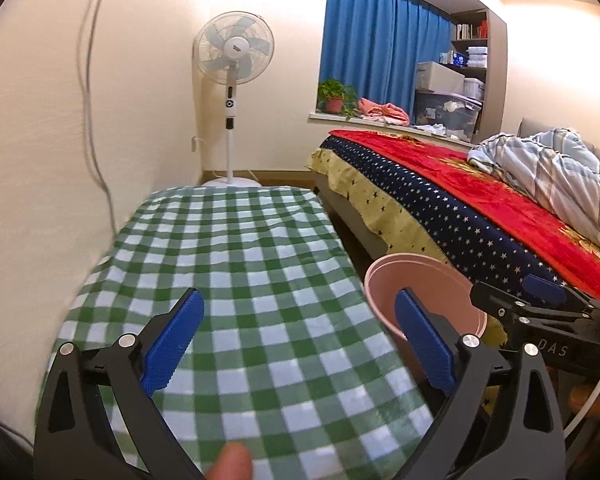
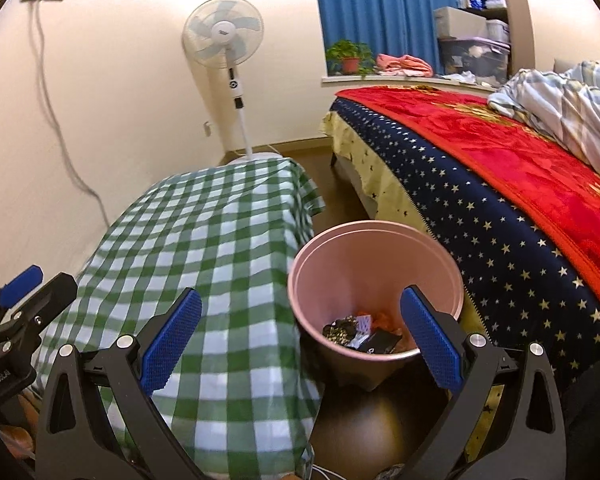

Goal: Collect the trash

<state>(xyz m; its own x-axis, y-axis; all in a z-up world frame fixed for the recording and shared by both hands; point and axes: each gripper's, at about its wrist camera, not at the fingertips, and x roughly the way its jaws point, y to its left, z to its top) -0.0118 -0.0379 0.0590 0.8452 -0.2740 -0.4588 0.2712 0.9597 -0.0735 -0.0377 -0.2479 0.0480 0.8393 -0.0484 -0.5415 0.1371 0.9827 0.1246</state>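
Basically looks near done, judging by what shows: the table (image 1: 236, 264) under its green checked cloth carries nothing visible in either view, and no loose trash shows on the floor strip. The bed (image 2: 500, 184) runs along the right, its starred cover hanging close to the pink bin (image 2: 374, 276). The bin stands on the floor in the gap between the table's right long edge and the bed, near the table's near right corner; wrappers (image 2: 364, 332) sit at its bottom. Room to move: that gap is narrow and the bin nearly fills it; above the tabletop is open. The fan (image 1: 232, 48) stands beyond the far edge, well apart. Left gripper (image 1: 296, 344) hovers over the table's near edge, jaws spread, holding nothing. Right gripper (image 2: 298, 342) hangs above the bin's near rim, jaws apart, empty.
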